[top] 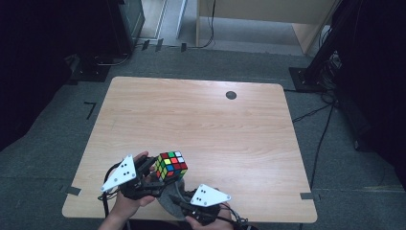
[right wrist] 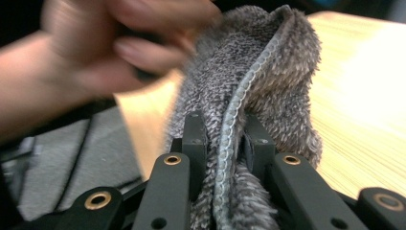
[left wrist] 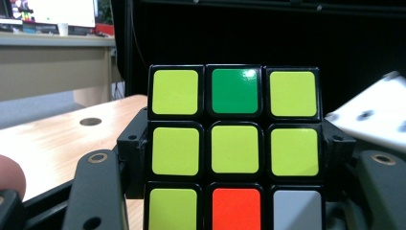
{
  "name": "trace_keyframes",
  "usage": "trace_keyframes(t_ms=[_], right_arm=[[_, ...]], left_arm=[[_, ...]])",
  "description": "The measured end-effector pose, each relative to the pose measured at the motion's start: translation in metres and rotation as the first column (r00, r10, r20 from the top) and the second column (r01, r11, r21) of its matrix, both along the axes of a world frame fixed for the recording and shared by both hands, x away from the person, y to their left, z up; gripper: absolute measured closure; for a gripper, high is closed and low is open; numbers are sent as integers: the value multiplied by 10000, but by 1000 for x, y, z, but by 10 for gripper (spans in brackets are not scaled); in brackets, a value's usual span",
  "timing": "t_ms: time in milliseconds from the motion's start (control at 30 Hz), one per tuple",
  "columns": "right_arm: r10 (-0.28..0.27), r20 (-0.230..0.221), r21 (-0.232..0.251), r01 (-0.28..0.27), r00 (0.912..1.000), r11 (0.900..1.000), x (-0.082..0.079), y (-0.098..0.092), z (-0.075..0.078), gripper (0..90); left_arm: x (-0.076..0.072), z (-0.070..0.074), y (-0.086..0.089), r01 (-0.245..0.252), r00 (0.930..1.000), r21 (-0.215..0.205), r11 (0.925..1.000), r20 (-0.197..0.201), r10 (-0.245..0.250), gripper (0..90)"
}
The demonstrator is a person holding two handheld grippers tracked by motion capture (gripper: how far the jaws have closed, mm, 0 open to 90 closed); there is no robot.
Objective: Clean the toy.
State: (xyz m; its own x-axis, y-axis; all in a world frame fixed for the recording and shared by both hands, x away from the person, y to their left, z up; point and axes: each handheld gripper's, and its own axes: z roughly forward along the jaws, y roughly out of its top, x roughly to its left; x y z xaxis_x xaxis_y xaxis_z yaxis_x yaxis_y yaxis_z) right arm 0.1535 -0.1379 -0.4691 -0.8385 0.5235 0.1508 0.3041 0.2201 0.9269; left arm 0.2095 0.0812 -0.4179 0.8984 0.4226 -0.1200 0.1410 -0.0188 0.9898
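Observation:
A scrambled Rubik's cube (top: pixel 171 165) hangs just above the near left part of the wooden table (top: pixel 201 124). My left gripper (top: pixel 160 175) is shut on it from both sides. In the left gripper view the cube (left wrist: pixel 234 143) shows a mostly yellow face, and the gripper (left wrist: pixel 234 160) has its black jaws pressed on the cube's left and right flanks. My right gripper (top: pixel 176 199) sits at the table's near edge, just under the cube, shut on a grey terry cloth (top: pixel 166 203). In the right gripper view the cloth (right wrist: pixel 268 72) stands bunched up between the jaws of the gripper (right wrist: pixel 225 139).
A dark round hole (top: pixel 231 95) marks the far right of the tabletop. Black stands (top: pixel 311 72) and cables lie on the floor beyond the table. The person's left hand (right wrist: pixel 119 43) is blurred, close to the cloth. A desk (left wrist: pixel 48 62) stands in the background.

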Motion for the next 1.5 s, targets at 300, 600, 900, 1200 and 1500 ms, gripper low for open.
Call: trace_keyframes(t_ms=[300, 600, 900, 1200, 1500], right_arm=[[-1474, -86, 1557, 1470, 9890, 9768, 7, -27, 11, 759], [-1003, -503, 1990, 1084, 9937, 9740, 2, -14, 5, 761], [-2396, -1199, 2545, 2631, 9634, 9306, 7, -33, 3, 762], [-1094, -1208, 2622, 1380, 9866, 9551, -1, -13, 8, 742], [-4603, -948, 1323, 4695, 8827, 8730, 21, -65, 1, 737]], left_arm=[[1, -6, -6, -374, 9992, 256, 9990, -136, 378, 342], [1, -7, -9, -373, 9991, 385, 9986, -173, 380, 341], [1, -3, -1, -733, 9973, 158, 9972, -83, 735, 341], [2, -8, -6, -774, 9967, 244, 9967, -242, 780, 341], [6, -6, 1, -895, 9948, -90, 9959, -506, 889, 341]])
